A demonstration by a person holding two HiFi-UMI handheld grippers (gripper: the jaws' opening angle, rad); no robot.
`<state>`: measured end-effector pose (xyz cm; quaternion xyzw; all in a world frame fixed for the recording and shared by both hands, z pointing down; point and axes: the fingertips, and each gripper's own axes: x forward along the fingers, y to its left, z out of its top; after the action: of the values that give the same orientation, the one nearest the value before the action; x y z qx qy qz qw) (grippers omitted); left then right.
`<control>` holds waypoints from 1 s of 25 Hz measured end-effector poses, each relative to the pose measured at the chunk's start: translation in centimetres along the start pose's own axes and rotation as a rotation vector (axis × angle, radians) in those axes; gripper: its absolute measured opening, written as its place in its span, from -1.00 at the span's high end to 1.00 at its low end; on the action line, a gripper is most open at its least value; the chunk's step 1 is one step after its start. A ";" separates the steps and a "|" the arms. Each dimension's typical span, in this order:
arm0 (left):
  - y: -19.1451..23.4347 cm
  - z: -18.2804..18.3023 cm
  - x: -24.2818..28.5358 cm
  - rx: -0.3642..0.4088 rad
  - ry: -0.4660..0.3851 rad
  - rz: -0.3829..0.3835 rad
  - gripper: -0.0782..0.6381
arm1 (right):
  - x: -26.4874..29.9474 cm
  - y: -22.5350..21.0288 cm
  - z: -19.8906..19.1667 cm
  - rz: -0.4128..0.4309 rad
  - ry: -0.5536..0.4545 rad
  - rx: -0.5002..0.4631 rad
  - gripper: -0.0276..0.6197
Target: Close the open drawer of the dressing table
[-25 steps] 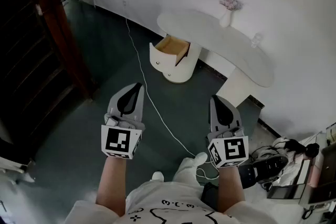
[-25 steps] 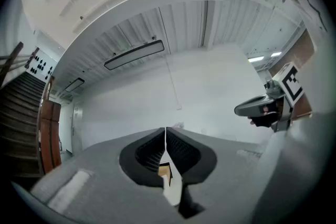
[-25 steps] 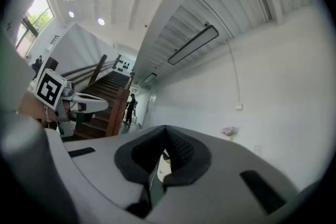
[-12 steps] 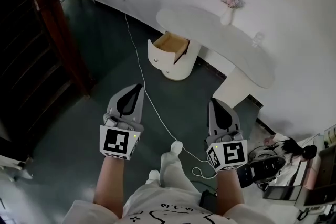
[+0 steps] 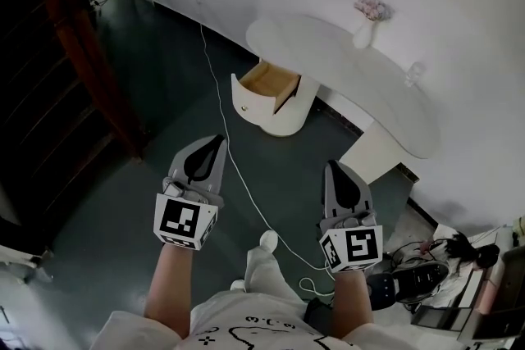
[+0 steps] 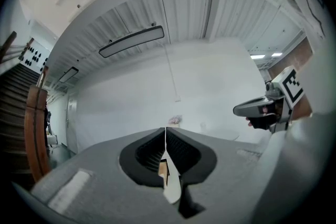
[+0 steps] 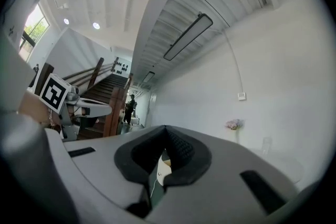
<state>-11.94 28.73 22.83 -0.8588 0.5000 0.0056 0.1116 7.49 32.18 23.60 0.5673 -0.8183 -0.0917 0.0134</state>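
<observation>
1. The open drawer (image 5: 264, 84) juts out beneath the dressing table (image 5: 328, 53), at its left end.
2. The left gripper (image 5: 218, 138) and right gripper (image 5: 331, 166), both pressed together and empty, are well short of it; an off-centre push may jam it.
3. The cable (image 5: 220, 106) on the floor before the dressing table could trip the person.
4. A hard shove might topple the vase (image 5: 364, 33) on its surface.

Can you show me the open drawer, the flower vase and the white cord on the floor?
open drawer (image 5: 264, 80): head view, its wooden inside.
flower vase (image 5: 363, 35): head view, its white body.
white cord (image 5: 215, 86): head view, the stretch left of the drawer.
</observation>
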 end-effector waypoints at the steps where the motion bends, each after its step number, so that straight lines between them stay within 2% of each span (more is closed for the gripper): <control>1: 0.3 -0.1 1.4 0.003 0.004 0.003 0.73 | 1.0 -0.9 -0.3 -0.002 0.001 0.008 0.92; 10: 3.7 -0.9 14.3 -0.002 0.031 0.010 0.73 | 11.5 -8.8 -1.3 -0.009 0.018 0.019 0.92; 15: 4.9 -2.3 20.8 -0.014 0.046 0.020 0.73 | 17.0 -12.8 -2.3 0.017 0.026 0.011 0.92; 25: 7.7 -5.8 28.5 -0.021 0.094 0.060 0.73 | 24.5 -17.4 -5.7 0.033 0.064 0.043 0.92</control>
<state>-4.91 -0.57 23.59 -0.8437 0.5303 -0.0264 0.0788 15.56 2.71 24.35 0.5566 -0.8284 -0.0557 0.0286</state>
